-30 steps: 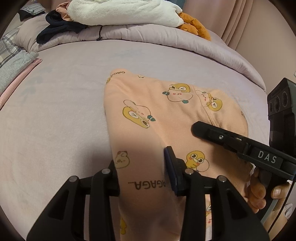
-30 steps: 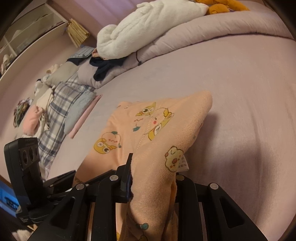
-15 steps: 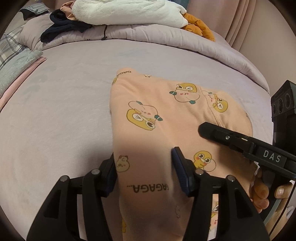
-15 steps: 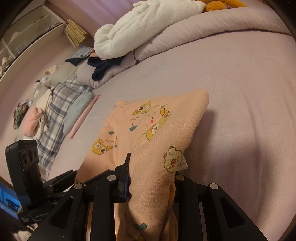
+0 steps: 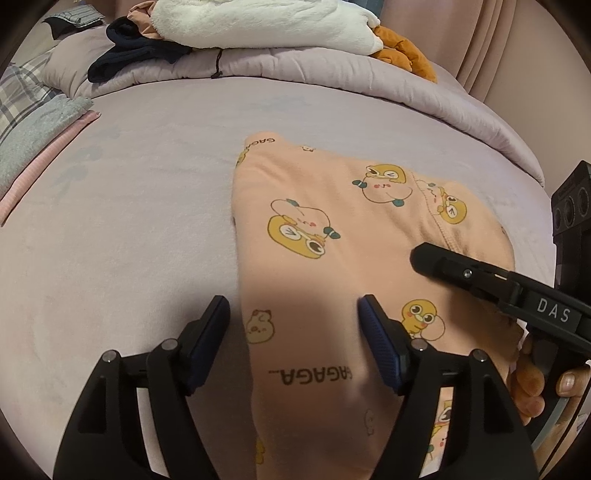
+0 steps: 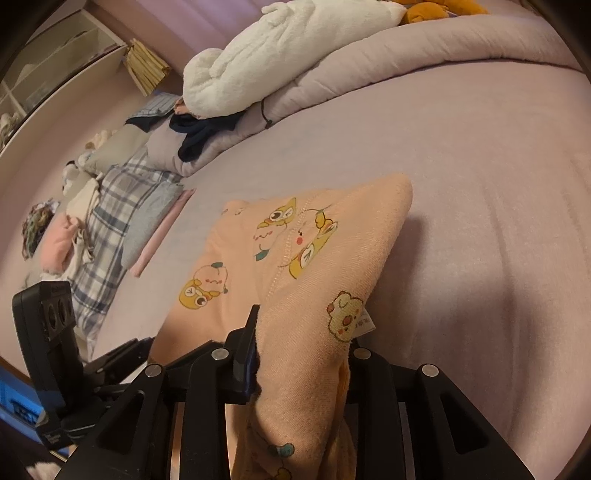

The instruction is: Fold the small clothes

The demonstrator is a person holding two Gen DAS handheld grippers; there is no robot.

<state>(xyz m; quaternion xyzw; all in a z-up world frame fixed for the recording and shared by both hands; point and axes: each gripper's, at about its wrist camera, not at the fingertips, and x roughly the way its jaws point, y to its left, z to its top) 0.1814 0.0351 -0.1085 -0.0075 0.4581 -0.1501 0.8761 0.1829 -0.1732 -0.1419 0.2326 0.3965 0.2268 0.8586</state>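
A small peach garment (image 5: 332,236) printed with yellow cartoon ducks lies on the lilac bed; it also shows in the right wrist view (image 6: 280,258). My left gripper (image 5: 293,325) is open, its blue-padded fingers (image 5: 376,350) standing apart on either side of the garment's near fold. My right gripper (image 6: 301,343) is shut on the garment's near right edge, with cloth bunched between the jaws. The right gripper's finger also shows at the right of the left wrist view (image 5: 461,269).
A rolled lilac duvet (image 5: 332,77) lies across the far side with a white fleece (image 5: 266,22), dark clothes (image 5: 136,48) and an orange plush (image 5: 402,55) on it. Plaid and pink bedding (image 6: 110,229) lies at the left. A shelf (image 6: 55,59) stands beyond.
My left gripper has opened from a hold on the garment's near fold, its fingers now spread wide. The right gripper has kept its hold and barely moved.
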